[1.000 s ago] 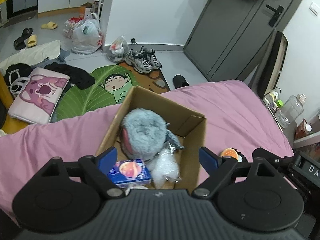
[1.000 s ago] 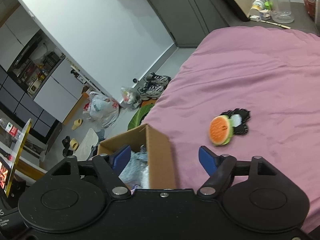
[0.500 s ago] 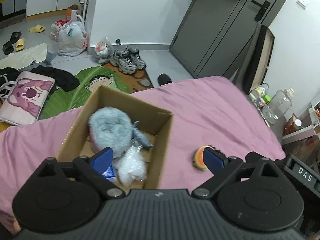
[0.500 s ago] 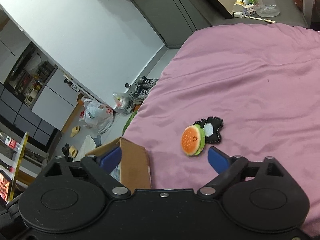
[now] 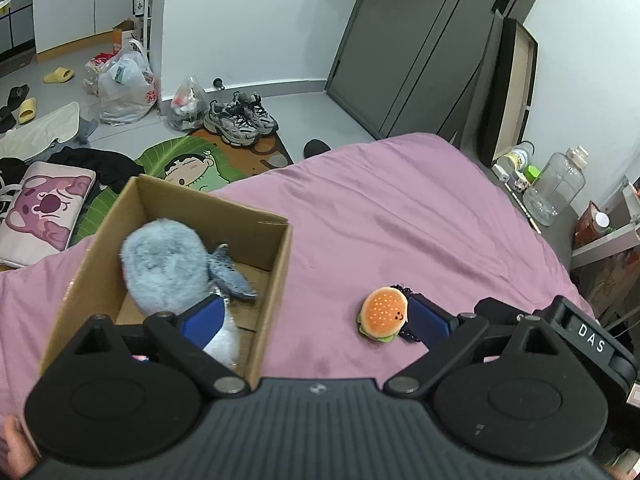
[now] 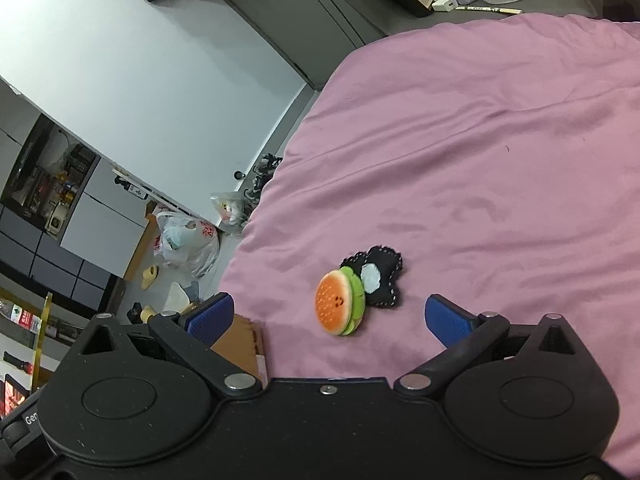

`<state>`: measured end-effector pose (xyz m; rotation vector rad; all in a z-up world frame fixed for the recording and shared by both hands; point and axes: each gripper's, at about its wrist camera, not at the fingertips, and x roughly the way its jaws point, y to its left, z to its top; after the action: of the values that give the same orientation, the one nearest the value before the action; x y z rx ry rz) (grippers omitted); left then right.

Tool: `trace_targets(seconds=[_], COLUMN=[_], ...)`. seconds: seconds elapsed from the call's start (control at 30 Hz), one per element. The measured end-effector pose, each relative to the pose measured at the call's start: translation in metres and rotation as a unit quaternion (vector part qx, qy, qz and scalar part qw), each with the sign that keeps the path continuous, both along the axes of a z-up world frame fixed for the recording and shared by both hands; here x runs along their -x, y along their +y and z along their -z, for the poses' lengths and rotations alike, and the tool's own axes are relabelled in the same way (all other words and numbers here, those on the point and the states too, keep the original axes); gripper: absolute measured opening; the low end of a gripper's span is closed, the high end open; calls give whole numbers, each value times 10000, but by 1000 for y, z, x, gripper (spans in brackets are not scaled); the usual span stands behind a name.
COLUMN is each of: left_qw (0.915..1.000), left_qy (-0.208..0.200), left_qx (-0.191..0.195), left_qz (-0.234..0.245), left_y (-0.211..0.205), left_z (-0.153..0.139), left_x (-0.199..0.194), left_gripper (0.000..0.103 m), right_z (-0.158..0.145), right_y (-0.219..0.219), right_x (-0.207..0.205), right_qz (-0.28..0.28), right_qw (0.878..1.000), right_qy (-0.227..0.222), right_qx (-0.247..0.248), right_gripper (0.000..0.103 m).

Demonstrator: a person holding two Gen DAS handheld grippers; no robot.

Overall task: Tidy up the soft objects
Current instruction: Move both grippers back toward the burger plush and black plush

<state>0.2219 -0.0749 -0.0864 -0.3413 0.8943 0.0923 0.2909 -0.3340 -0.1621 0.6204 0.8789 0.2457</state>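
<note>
Blue-padded right claw [image 6: 326, 316] spread wide, empty, burger toy [image 6: 339, 303] lying between its pads; left claw [image 5: 314, 314] equally wide, holding nothing.

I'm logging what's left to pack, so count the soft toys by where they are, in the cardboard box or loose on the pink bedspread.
In the cardboard box: 1, the grey-blue plush; anything else there is hidden behind the gripper.
Loose on the pink bedspread: 2, the burger plush and the black felt toy touching it.
Total: 3

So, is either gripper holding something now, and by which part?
Nothing is held. Left gripper and right gripper are open; the hamburger plush lies free on the bedspread.
</note>
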Motion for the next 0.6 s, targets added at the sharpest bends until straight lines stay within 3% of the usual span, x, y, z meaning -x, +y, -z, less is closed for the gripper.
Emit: trace_targets(seconds=[0.17,0.23,0.37,0.6], left_qw=[9999,9999,9995,9985], left_qy=[26,45,87,259], left_qx=[-93,-115,-207,-295], left_qz=[82,117,204,389], left_y=[-18,-25,-39,-64], left_z=[8,12,23,50], left_x=[-13,-18,-27,-46], left_gripper=[97,97,96,94], right_z=[2,8,24,48], right_y=[-7,-10,-21,-32], right_x=[-14,-18,-26,-40], right_qz=[-77,-46,120,170], right_qw=[9998,9997,9992,9973], right_qy=[-156,-148,16,305], right_qx=[-101,-170,-382,-640], right_gripper=[99,93,82,71])
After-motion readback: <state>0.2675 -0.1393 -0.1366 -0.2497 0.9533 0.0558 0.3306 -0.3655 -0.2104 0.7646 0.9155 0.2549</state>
